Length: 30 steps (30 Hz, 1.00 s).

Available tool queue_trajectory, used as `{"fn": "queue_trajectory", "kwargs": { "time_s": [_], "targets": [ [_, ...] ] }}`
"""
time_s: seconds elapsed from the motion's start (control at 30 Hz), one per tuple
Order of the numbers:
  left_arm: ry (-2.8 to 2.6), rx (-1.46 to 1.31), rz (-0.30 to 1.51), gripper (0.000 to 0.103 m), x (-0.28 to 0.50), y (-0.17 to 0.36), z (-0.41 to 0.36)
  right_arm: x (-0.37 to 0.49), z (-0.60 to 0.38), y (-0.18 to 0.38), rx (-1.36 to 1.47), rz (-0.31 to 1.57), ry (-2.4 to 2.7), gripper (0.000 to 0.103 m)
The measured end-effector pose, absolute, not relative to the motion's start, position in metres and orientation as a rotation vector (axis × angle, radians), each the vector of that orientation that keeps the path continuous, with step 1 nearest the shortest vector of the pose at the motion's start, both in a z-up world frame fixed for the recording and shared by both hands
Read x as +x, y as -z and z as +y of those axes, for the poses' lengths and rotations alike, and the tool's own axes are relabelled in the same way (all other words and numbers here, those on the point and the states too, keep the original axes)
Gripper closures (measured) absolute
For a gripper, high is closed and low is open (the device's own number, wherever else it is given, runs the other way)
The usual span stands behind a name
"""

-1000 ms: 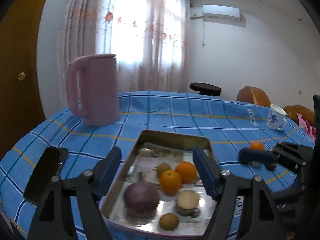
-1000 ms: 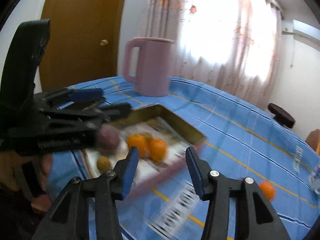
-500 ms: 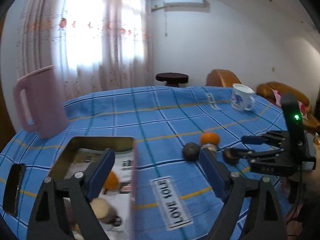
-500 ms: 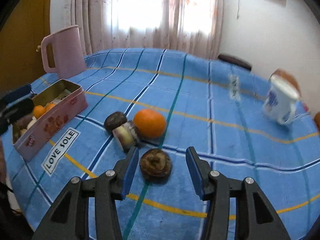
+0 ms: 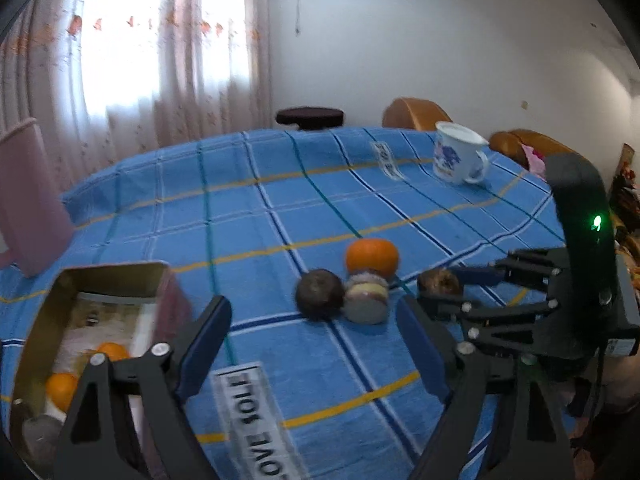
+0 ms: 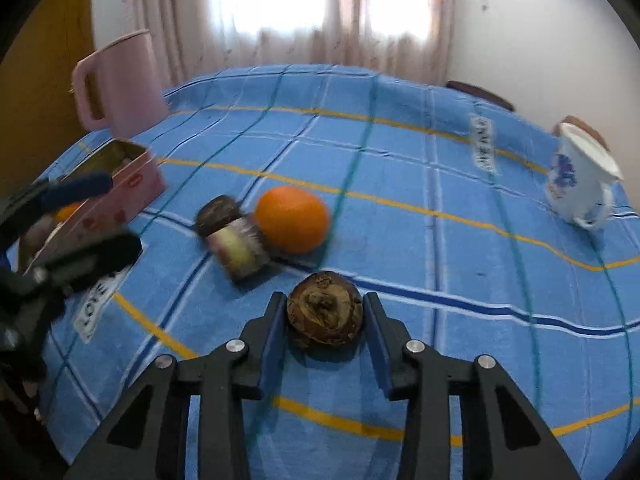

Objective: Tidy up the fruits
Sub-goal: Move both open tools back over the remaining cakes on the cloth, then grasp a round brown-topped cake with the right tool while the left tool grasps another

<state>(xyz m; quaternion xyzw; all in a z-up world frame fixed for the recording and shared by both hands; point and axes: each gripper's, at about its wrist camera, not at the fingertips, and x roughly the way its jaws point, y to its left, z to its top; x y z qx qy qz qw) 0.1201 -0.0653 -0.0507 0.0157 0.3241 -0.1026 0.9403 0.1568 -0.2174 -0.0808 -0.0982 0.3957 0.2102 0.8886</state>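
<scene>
Right jaws closing in on a brown fruit, tin waiting at the left.

The right gripper [image 6: 325, 320] is sitting with its jaws against both sides of the round brown wrinkled fruit [image 6: 325, 317] on the blue checked counter [image 6: 400, 240]; whether it is lifting off the cloth, I cannot tell. The left gripper [image 5: 316, 344] is hovering, jaws wide apart. The pink rectangular metal tin [image 5: 168, 304] is holding two oranges [image 5: 62, 390] and pale fruit. Outside it, a loose orange [image 5: 372, 257], a dark round fruit [image 5: 319, 295] and a cut half fruit [image 5: 366, 298] are clustering, touching.
</scene>
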Motion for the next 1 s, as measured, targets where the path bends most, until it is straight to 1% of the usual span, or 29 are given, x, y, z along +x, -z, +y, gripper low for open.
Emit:
{"fn": "queue_trajectory", "kwargs": {
  "time_s": [0.13,0.17,0.2,0.27,0.37,0.43,0.5,0.57,0.67,0.73,0.77,0.8,0.83,1.0],
  "targets": [
    [0.204,0.037,0.696,0.023,0.135,0.056,-0.072,0.160,-0.224,0.080,-0.184,0.821,-0.440,0.063],
    [0.187,0.035,0.701,0.026,0.139,0.056,-0.071,0.159,-0.224,0.080,-0.187,0.820,-0.440,0.063],
    [0.169,0.044,0.705,0.031,0.143,0.056,-0.071,0.159,-0.223,0.079,-0.189,0.819,-0.442,0.063],
    [0.136,0.058,0.719,0.036,0.150,0.057,-0.069,0.158,-0.223,0.079,-0.191,0.816,-0.442,0.063],
    [0.104,0.061,0.739,0.037,0.162,0.062,-0.064,0.157,-0.223,0.079,-0.187,0.819,-0.449,0.063],
    [0.122,0.045,0.758,0.041,0.168,0.066,-0.065,0.160,-0.223,0.080,-0.185,0.822,-0.449,0.063],
    [0.151,0.028,0.776,0.043,0.169,0.070,-0.068,0.160,-0.222,0.080,-0.190,0.823,-0.445,0.063],
    [0.158,0.045,0.781,0.043,0.170,0.071,-0.073,0.159,-0.221,0.080,-0.198,0.823,-0.444,0.063],
    [0.198,0.011,0.837,0.043,0.178,0.078,-0.074,0.160,-0.220,0.081,-0.202,0.827,-0.439,0.063],
    [0.189,0.001,0.839,0.044,0.182,0.078,-0.074,0.161,-0.220,0.081,-0.201,0.831,-0.436,0.063],
    [0.193,0.001,0.843,0.049,0.182,0.079,-0.074,0.161,-0.220,0.082,-0.199,0.830,-0.434,0.063],
    [0.207,0.001,0.855,0.058,0.184,0.081,-0.076,0.161,-0.221,0.081,-0.197,0.828,-0.434,0.062],
    [0.215,0.001,0.863,0.062,0.185,0.082,-0.077,0.161,-0.221,0.081,-0.197,0.829,-0.434,0.062],
    [0.238,-0.042,0.869,0.063,0.184,0.083,-0.071,0.160,-0.223,0.080,-0.191,0.817,-0.433,0.063]
  ]
}}
